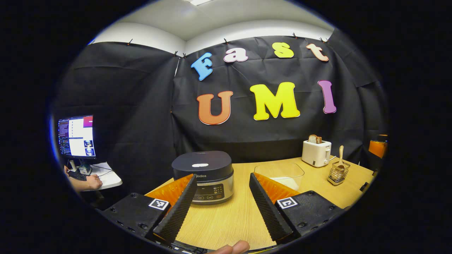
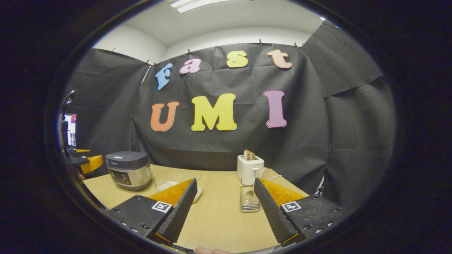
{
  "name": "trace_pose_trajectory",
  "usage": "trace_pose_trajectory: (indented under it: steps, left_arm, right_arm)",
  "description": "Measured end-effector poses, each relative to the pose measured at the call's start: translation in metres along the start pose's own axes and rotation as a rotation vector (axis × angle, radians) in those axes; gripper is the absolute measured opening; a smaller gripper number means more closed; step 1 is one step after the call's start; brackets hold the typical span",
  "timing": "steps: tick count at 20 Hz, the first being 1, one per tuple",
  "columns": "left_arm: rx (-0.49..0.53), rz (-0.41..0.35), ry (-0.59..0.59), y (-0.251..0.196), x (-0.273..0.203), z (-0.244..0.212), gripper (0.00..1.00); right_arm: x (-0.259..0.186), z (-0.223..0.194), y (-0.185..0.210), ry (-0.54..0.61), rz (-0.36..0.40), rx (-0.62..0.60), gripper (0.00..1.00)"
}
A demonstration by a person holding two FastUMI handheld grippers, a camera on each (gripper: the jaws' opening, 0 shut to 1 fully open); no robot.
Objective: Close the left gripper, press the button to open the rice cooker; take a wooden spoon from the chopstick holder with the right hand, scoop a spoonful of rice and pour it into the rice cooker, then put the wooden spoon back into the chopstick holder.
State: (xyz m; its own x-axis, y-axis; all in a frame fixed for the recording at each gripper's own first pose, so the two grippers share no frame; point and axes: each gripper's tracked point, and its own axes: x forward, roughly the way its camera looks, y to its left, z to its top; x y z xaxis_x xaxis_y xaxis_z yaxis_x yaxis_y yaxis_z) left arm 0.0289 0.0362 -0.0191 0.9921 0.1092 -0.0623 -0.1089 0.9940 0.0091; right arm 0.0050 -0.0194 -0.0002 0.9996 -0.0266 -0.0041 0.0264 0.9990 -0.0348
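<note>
The rice cooker (image 1: 204, 175) stands shut on the wooden table, dark lid on top, just beyond my left gripper (image 1: 222, 204), whose fingers stand wide open and empty. Right of it sits a clear container (image 1: 280, 173) with white rice at its bottom. A wooden spoon (image 1: 341, 157) stands upright in the wire chopstick holder (image 1: 338, 173) at the far right. In the right gripper view my right gripper (image 2: 223, 208) is open and empty, with the chopstick holder (image 2: 249, 199) close ahead by its right finger, the rice cooker (image 2: 129, 170) far left and the rice container (image 2: 174, 181) between.
A white toaster (image 1: 316, 152) with toast stands behind the holder, near the black cloth wall. A monitor (image 1: 76, 136) and a person's hand (image 1: 92, 182) on a small side table lie to the left. The left gripper (image 2: 83, 163) shows at the right gripper view's left edge.
</note>
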Motion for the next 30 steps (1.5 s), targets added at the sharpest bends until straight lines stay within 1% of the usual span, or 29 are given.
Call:
trace_pose_trajectory:
  steps: [1, 2, 3, 4, 5, 6, 7, 9, 10, 11, 12, 13, 14, 16, 19, 20, 21, 22, 25, 27, 28, 29, 30]
  left_arm:
    - [-0.011, 0.001, 0.004, 0.002, 0.002, 0.000, 0.92]
    - [-0.021, -0.005, 0.018, 0.003, 0.006, -0.001, 0.83]
    - [-0.030, -0.010, 0.031, 0.006, 0.011, -0.002, 0.80]
    - [-0.033, -0.018, 0.041, 0.009, 0.017, 0.000, 0.72]
    - [-0.033, -0.024, 0.053, 0.010, 0.023, 0.002, 0.67]
    - [-0.038, -0.024, 0.070, 0.014, 0.029, 0.004, 0.58]
    - [-0.047, -0.026, 0.085, 0.017, 0.034, 0.005, 0.46]
    - [-0.064, -0.033, 0.109, 0.021, 0.049, 0.011, 0.39]
    - [-0.071, -0.034, 0.123, 0.024, 0.056, 0.013, 0.32]
    - [-0.081, -0.033, 0.133, 0.028, 0.062, 0.016, 0.29]
    - [-0.094, -0.031, 0.154, 0.031, 0.071, 0.016, 0.22]
    - [-0.109, -0.030, 0.184, 0.035, 0.077, 0.014, 0.18]
    - [-0.124, -0.037, 0.212, 0.035, 0.085, 0.012, 0.12]
    - [-0.145, -0.041, 0.261, 0.040, 0.104, 0.008, 0.03]
    - [-0.158, -0.037, 0.364, 0.046, 0.129, -0.013, 0.03]
    - [-0.156, -0.029, 0.391, 0.050, 0.136, -0.020, 0.10]
    - [-0.158, -0.021, 0.416, 0.054, 0.142, -0.027, 0.03]
    - [-0.165, -0.019, 0.433, 0.056, 0.148, -0.032, 0.03]
    - [-0.183, -0.034, 0.451, 0.053, 0.164, -0.039, 0.03]
    - [-0.173, -0.022, 0.457, 0.057, 0.170, -0.045, 0.03]
    - [-0.165, -0.026, 0.455, 0.057, 0.173, -0.045, 0.03]
    - [-0.156, -0.028, 0.449, 0.057, 0.174, -0.045, 0.03]
    - [-0.147, -0.033, 0.453, 0.057, 0.174, -0.047, 0.03]
  right_arm:
    - [-0.001, 0.001, -0.004, -0.003, -0.008, 0.007, 0.96]
    - [-0.001, 0.003, -0.007, -0.005, -0.012, 0.013, 0.96]
    - [-0.001, 0.003, -0.008, -0.005, -0.016, 0.017, 0.96]
    - [-0.001, 0.003, -0.010, -0.005, -0.019, 0.021, 0.96]
    - [-0.002, 0.005, -0.011, -0.011, -0.021, 0.027, 0.96]
    - [-0.003, 0.008, -0.012, -0.016, -0.022, 0.032, 0.96]
    - [-0.003, 0.008, -0.011, -0.021, -0.023, 0.036, 0.96]
    - [-0.005, 0.011, -0.010, -0.030, -0.017, 0.033, 0.92]
    - [-0.005, 0.011, -0.010, -0.032, -0.018, 0.030, 0.92]
    - [-0.007, 0.011, -0.009, -0.034, -0.019, 0.027, 0.92]
    - [-0.007, 0.013, -0.010, -0.037, -0.020, 0.021, 0.92]
    - [-0.008, 0.014, -0.011, -0.042, -0.023, 0.015, 0.92]
    - [-0.009, 0.017, -0.012, -0.049, -0.027, 0.010, 0.92]
    - [-0.010, 0.020, -0.014, -0.059, -0.035, 0.009, 0.92]
    - [-0.013, 0.020, -0.013, -0.061, -0.027, 0.013, 0.92]
    - [-0.013, 0.021, -0.013, -0.062, -0.025, 0.014, 0.95]
    - [-0.013, 0.021, -0.013, -0.063, -0.024, 0.014, 0.95]
    - [-0.014, 0.022, -0.013, -0.065, -0.025, 0.013, 0.95]
    - [-0.013, 0.022, -0.013, -0.066, -0.026, 0.012, 0.95]
    - [-0.013, 0.021, -0.013, -0.064, -0.025, 0.011, 0.95]
    - [-0.013, 0.021, -0.012, -0.064, -0.025, 0.012, 0.92]
    - [-0.013, 0.020, -0.012, -0.062, -0.024, 0.012, 0.95]
    - [-0.012, 0.019, -0.011, -0.057, -0.021, 0.013, 0.92]
